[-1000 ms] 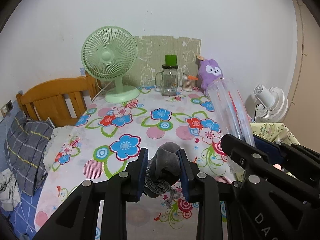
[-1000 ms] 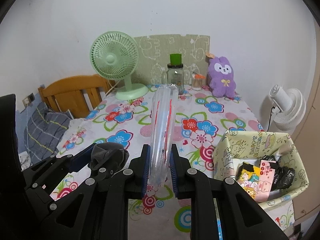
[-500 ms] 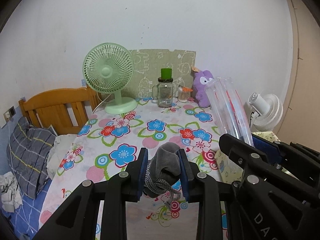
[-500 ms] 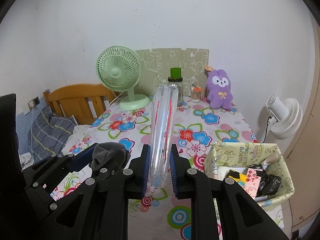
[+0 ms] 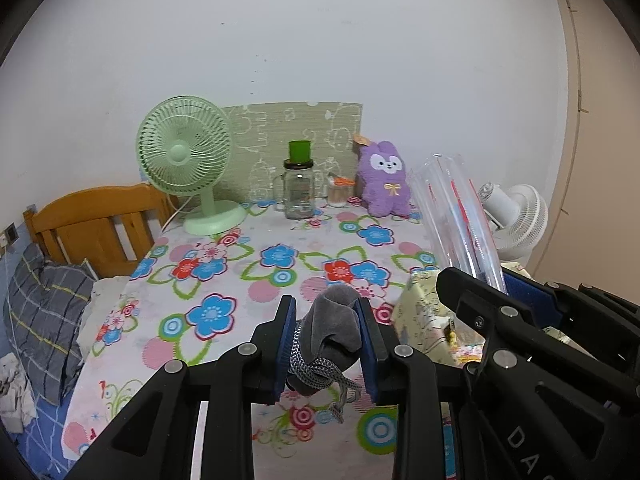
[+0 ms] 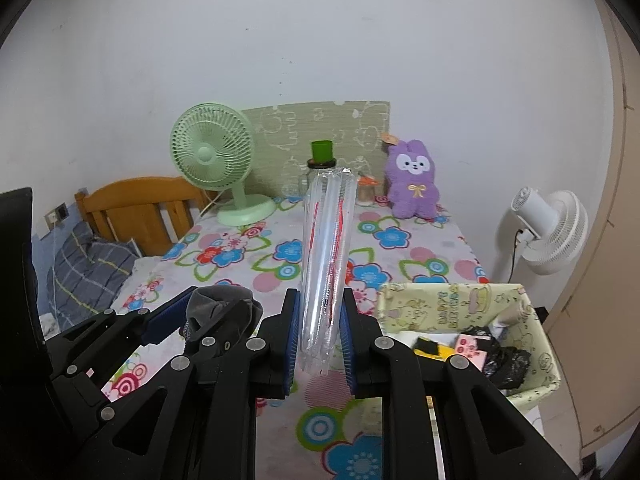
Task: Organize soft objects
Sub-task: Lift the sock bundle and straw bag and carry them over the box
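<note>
- The two wrist views now sit higher and farther back from the floral tablecloth (image 5: 280, 248) than a second ago: more white wall shows above the green desk fan (image 5: 185, 152), and the far items look smaller.
- The yellow-green fabric bin (image 6: 452, 300) has come fully into the right view at the table's right edge. That suggests both held items are being carried toward it for sorting.
- The left gripper (image 5: 327, 344) is pinching a grey soft pouch (image 5: 334, 326) between its blue-padded fingers. A braided grey cord hangs from the pouch's lower end. The pouch is lifted clear of the cloth.
- The right gripper (image 6: 320, 340) is clamped on a clear plastic sleeve (image 6: 326, 256) with red lines inside. The sleeve sticks out forward and upward, well past the fingertips.
- The grips match those of a second ago; neither item has slipped.
- The two grippers are side by side, the pouch just left of the sleeve.
- The bin lies below and to the right of the right gripper. It already holds black, yellow and pink items; what they are is hard to tell.
- A purple plush rabbit (image 6: 414, 184) sits upright at the far edge of the table, near a glass jar with a green cup (image 5: 299, 184) on top, well apart from both grippers.
</note>
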The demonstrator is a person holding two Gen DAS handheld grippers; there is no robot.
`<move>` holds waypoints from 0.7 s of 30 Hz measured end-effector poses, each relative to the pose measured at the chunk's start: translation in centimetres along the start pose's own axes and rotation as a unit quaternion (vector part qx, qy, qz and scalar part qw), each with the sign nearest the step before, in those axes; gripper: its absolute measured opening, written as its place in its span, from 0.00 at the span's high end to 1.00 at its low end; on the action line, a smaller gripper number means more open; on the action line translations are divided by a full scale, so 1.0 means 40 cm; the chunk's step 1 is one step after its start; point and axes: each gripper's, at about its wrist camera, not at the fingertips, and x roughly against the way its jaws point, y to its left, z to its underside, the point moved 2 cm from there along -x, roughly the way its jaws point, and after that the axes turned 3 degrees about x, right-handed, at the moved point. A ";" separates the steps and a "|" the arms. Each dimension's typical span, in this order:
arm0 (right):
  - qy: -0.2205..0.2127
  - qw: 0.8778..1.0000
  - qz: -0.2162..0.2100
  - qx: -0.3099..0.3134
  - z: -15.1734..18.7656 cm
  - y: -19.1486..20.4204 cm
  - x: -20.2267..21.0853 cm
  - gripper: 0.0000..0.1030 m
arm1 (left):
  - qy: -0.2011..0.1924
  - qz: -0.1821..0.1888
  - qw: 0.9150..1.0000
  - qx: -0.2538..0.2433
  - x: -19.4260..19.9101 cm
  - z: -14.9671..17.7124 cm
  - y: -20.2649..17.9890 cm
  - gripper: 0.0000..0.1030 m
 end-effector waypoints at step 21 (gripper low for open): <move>0.000 0.998 0.050 -0.032 0.018 -0.188 0.001 0.79 | 0.008 0.049 0.998 -0.043 -0.071 -0.022 -0.195 0.72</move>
